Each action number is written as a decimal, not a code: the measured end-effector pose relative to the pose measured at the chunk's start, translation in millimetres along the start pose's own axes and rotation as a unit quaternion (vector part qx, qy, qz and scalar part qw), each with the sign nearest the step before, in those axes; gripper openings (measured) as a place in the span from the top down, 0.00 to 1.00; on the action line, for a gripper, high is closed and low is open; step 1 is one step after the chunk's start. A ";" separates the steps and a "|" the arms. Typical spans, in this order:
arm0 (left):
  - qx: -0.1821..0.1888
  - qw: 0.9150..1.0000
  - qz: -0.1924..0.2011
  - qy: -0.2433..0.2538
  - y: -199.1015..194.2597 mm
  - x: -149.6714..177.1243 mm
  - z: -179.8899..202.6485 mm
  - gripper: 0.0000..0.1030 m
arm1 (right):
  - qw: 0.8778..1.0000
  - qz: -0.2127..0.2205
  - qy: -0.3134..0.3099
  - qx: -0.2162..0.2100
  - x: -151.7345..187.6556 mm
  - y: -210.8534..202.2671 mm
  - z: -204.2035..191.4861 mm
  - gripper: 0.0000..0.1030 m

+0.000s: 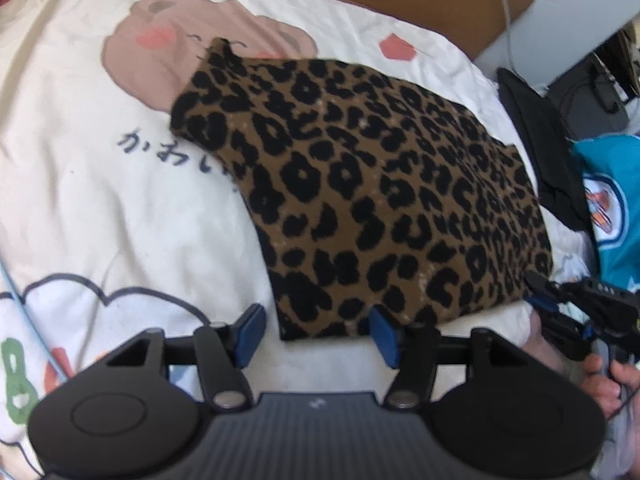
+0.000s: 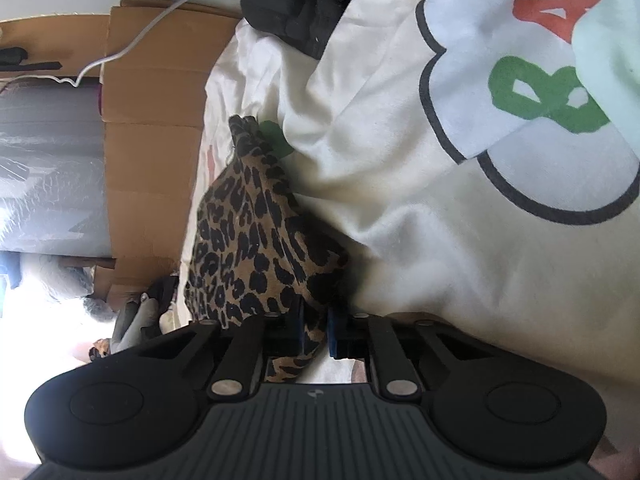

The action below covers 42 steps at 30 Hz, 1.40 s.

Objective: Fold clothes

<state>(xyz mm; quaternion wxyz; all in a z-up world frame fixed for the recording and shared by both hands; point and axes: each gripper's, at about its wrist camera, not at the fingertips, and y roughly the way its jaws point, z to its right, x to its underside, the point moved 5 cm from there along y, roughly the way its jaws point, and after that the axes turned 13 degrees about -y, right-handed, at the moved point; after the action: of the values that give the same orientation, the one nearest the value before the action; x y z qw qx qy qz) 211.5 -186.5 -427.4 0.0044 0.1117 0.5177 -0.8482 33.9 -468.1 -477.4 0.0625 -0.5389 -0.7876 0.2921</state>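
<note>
Right gripper [image 2: 314,330] clamped on leopard-print garment [image 2: 248,240]

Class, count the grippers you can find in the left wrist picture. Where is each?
2. The left gripper sits at the bottom centre, jaws open at the leopard-print garment hem. The right gripper is at the right edge, at that garment's corner.

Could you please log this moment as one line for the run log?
left gripper: open, at near hem | right gripper: shut on leopard garment corner | garment flat on bedsheet
</note>
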 end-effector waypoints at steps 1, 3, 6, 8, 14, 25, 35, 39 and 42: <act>0.003 1.000 -0.002 -0.002 -0.2 0.1 -1.9 0.53 | 1.000 0.003 -0.002 -0.001 0.4 -0.9 -0.3 0.91; 0.006 1.000 -0.003 -0.008 -2.8 0.9 -7.9 0.61 | 1.000 0.005 -0.008 0.000 1.2 -1.8 -1.1 0.91; 0.016 0.999 0.001 -0.036 -4.7 -1.1 -19.3 0.67 | 1.000 0.004 -0.008 0.004 1.0 -1.0 -1.3 0.89; 0.024 0.999 0.005 -0.046 -4.4 -3.8 -21.5 0.67 | 1.000 0.004 -0.004 0.005 1.3 -1.2 -1.2 0.88; 0.045 0.997 0.012 -0.058 -4.3 -9.7 -22.9 0.69 | 1.000 0.006 0.007 0.008 3.2 -1.8 0.5 0.85; 0.009 0.998 -0.002 -0.054 -12.5 -4.3 -15.5 0.97 | 0.999 0.019 -0.043 0.011 -4.8 -10.2 -12.6 0.94; 0.014 0.993 -0.021 -0.113 -16.2 17.1 14.1 0.97 | 0.996 0.050 -0.068 0.019 -36.9 -27.4 -20.9 0.94; 0.029 0.990 -0.054 -0.129 -11.4 24.6 26.2 0.97 | 0.995 0.061 -0.078 0.023 -54.2 -30.9 -24.9 0.95; 0.028 0.990 -0.078 -0.114 -4.0 32.0 36.9 0.97 | 0.993 0.069 -0.090 0.026 -68.6 -32.2 -30.4 0.95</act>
<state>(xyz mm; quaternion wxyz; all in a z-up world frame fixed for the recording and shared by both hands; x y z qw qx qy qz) 172.9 -213.7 -413.9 -0.0060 -0.0270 0.4968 -0.8674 48.6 -524.9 -420.6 -0.0150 -0.5621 -0.7430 0.3630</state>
